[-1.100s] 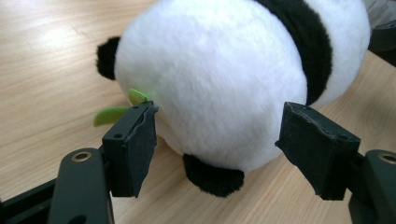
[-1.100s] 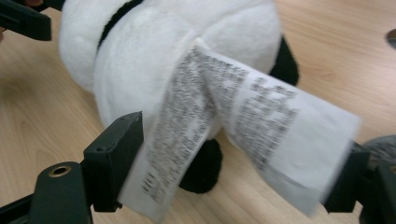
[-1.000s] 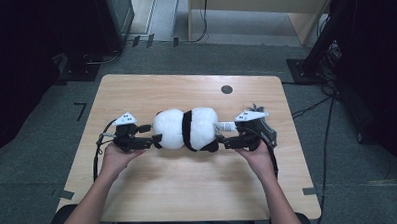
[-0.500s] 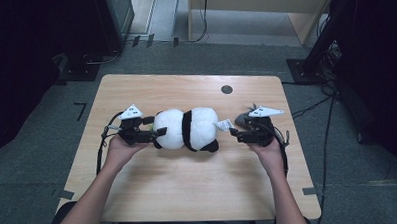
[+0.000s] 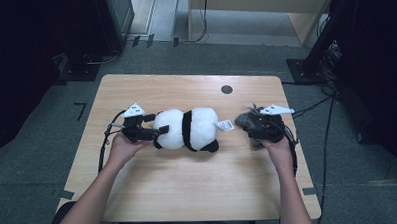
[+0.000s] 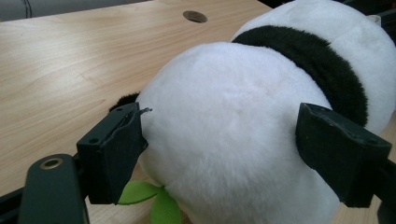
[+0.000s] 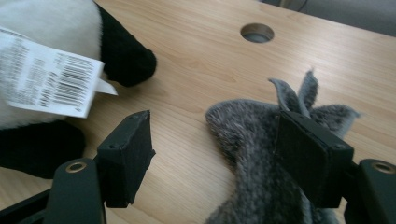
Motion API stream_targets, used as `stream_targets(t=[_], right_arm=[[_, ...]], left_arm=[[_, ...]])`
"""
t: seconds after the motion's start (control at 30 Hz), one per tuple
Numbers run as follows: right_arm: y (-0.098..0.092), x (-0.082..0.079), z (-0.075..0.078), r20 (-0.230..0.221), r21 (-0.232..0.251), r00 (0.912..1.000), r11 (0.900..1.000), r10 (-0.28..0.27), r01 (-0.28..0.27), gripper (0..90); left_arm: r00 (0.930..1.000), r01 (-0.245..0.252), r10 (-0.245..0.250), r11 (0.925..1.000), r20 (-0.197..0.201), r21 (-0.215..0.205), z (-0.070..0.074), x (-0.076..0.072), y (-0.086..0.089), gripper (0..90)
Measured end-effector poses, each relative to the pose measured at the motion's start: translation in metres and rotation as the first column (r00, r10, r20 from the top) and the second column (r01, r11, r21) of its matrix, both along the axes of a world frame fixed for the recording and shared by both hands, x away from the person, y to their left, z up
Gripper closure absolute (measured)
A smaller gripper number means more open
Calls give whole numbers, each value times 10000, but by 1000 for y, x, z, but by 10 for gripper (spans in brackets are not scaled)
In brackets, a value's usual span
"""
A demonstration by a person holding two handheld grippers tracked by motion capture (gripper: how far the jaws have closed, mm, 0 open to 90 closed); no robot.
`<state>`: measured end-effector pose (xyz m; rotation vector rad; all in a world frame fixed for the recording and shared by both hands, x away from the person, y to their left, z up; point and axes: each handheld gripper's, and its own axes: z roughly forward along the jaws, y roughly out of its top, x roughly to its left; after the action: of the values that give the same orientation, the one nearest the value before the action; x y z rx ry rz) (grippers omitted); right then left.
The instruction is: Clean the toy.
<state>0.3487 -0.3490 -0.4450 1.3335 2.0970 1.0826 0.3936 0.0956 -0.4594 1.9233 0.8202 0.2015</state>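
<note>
Centre of the work: a panda plush (image 5: pixel 187 130), lying lengthwise on the wooden table (image 5: pixel 189 192), white head toward the left hand (image 5: pixel 120 147), black feet toward the right hand (image 5: pixel 278 146). Wrapped round the panda's middle, a black band (image 6: pixel 317 60). Tucked under the panda's head, touching the tabletop, a green felt leaf (image 6: pixel 154 200). Sticking out from the panda's rear end, a white barcode label (image 7: pixel 46 74), hanging between two black feet.

At the panda's head end, the left gripper (image 5: pixel 157 133), pointing level into the plush. Jaws spread to either side of the white head and just now opening further; head between them, one pad brushing the fur at its edge, no squeeze to be seen in the left gripper view.

Off the panda's rear end, just past the label, a grey fur piece (image 7: pixel 243 135), flat on the table and apart from the panda. Over it, the right gripper (image 7: pixel 212 156), jaws wide but just now closing; grey fur between them, lying against one pad, well short of the other, not pinched.

Beyond the panda, toward the far edge of the table, a round hole (image 5: pixel 226 89). Trailing away from the panda's head end, the left gripper's black cable, looped past the left hand.
</note>
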Motion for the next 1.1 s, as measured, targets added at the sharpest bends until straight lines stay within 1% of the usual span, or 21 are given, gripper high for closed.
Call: stream_targets(t=[0.1,0.17,0.23,0.3,0.37,0.43,0.47,0.5,0.53,0.6,0.63,0.67,0.7,0.73,0.8,0.83,0.87,0.93,1.0,1.03,1.1], right_arm=[[-8,4,-4,10,-7,9996,9996,-268,268,284],[-13,6,-4,27,3,9991,9991,-430,430,284],[-19,10,-6,16,-166,9984,9983,-564,564,284],[-24,13,-10,-171,-180,9975,9975,-688,685,283],[-29,16,-18,-570,-112,9950,9966,-818,813,282],[-30,17,-22,-651,-312,9938,9956,-897,878,280],[-31,18,-24,-750,-399,9926,9949,-957,929,277],[-31,18,-25,-773,-350,9922,9948,-978,953,266],[-33,19,-26,-799,-200,9921,9952,-968,955,256],[-33,20,-28,-826,-122,9920,9955,-951,944,233],[-34,21,-31,-867,-129,9930,9968,-798,790,230],[-34,22,-32,-924,-122,9926,9969,-790,782,229],[-35,23,-34,-1133,-9,9911,9975,-703,706,222],[-35,24,-36,-1197,82,9901,9972,-732,747,219],[-34,26,-39,-1203,47,9878,9950,-985,998,220],[-34,27,-40,-1234,19,9875,9950,-985,995,220],[-32,29,-42,-1232,-140,9863,9940,-1097,1088,256],[-30,31,-46,-1424,-246,9850,9952,-972,947,263],[-27,32,-51,-1572,-597,9822,9937,-1029,945,269],[-25,32,-53,-1552,-876,9814,9911,-1132,1005,316],[-22,32,-55,-1532,-1385,9817,9861,-1127,916,414]], left_arm=[[9999,45,-46,10000,147,78,0,-1,-1,162],[10000,-21,20,9999,34,128,0,-1,-1,161],[10000,-65,65,9999,-50,145,0,-1,-1,161],[9998,-108,110,9998,-153,143,0,-1,-1,162],[9997,-100,101,9999,-221,78,0,0,-1,167],[9995,-110,111,9999,-283,34,0,-1,0,173],[9997,-101,100,9999,-229,-37,-1,-1,0,183],[9999,-139,139,9998,-53,-106,-3,-3,0,189],[9999,-134,134,9998,-1,-123,-3,-3,0,189],[9999,-153,154,9997,61,-181,-4,-4,0,188],[9999,-146,148,9997,70,-181,-4,-4,1,188],[9999,-139,140,9997,62,-179,-4,-4,1,189],[9999,-134,135,9997,73,-180,-4,-4,1,190],[9999,-135,137,9997,76,-194,-5,-5,1,190],[9999,-99,101,9997,64,-212,-5,-5,2,192],[9999,-90,91,9998,56,-201,-5,-5,2,192],[10000,-87,88,9997,41,-220,-6,-5,2,192],[10000,-89,89,9996,-14,-263,-6,-4,3,192],[10000,-88,88,9996,-4,-267,-6,-4,3,192],[10000,-89,89,9996,4,-268,-6,-4,3,192],[10000,-71,71,9997,13,-253,-7,-4,3,191]])
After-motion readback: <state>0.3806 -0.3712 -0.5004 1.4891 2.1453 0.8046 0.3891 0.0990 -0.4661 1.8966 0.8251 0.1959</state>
